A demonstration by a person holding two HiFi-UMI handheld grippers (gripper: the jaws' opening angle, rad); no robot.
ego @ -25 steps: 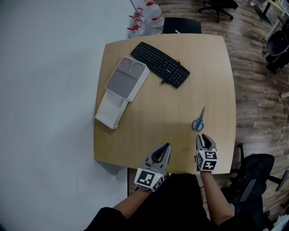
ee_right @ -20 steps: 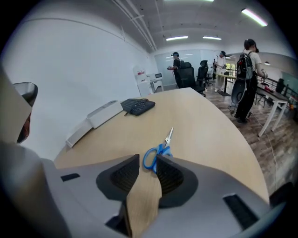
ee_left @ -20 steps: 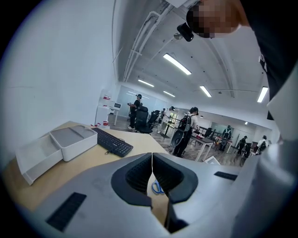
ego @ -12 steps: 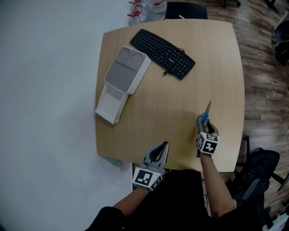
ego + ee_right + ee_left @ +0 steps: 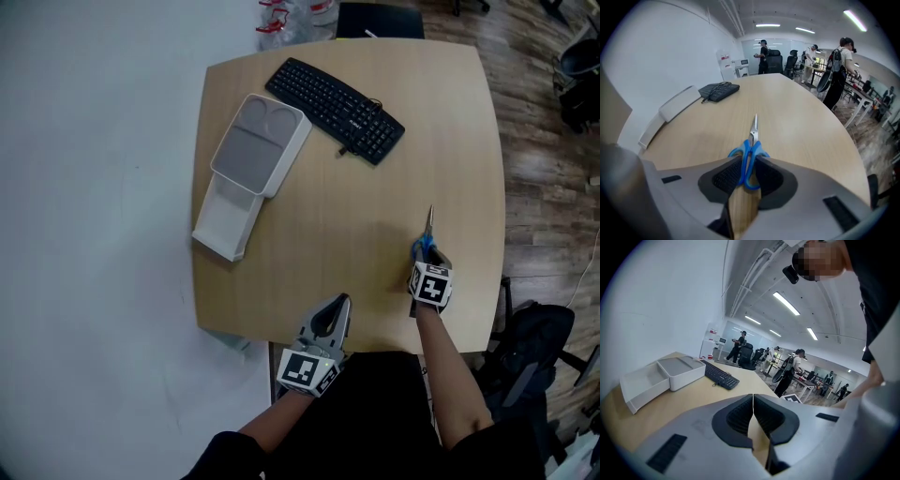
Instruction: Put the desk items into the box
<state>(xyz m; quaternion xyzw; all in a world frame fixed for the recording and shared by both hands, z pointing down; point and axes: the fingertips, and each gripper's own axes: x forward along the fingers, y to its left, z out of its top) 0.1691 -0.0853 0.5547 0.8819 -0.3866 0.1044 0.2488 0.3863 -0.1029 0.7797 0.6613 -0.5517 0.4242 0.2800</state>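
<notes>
the right gripper (image 5: 422,253) points steeply down at the table (image 5: 356,234), near its right edge and close to the person. its jaws have just been closing, and in the right gripper view the two pads press on the blue handles of the scissors (image 5: 751,140) from either side, so the right gripper (image 5: 746,163) is clamped on them. the scissors (image 5: 428,225) lie flat on the wood. their blades are shut, and they point away from the person toward the far edge.

the left gripper (image 5: 339,305) hovers over the near edge of the table, pointing forward and a little down. in its own view the jaws of the left gripper (image 5: 753,399) meet at the tips, with nothing between them.

the box (image 5: 261,150) is white and sits at the far left of the table, well apart from the scissors. one part shows a shallow grey top. an open white part lies against its near end, reaching to the left edge. in the left gripper view the box (image 5: 679,373) sits just left of the keyboard (image 5: 719,375).

the black keyboard (image 5: 335,111) lies askew at the far side, just beside the box but not touching it. its cable trails off the near edge of the keyboard. people stand among desks in the background of both gripper views.
</notes>
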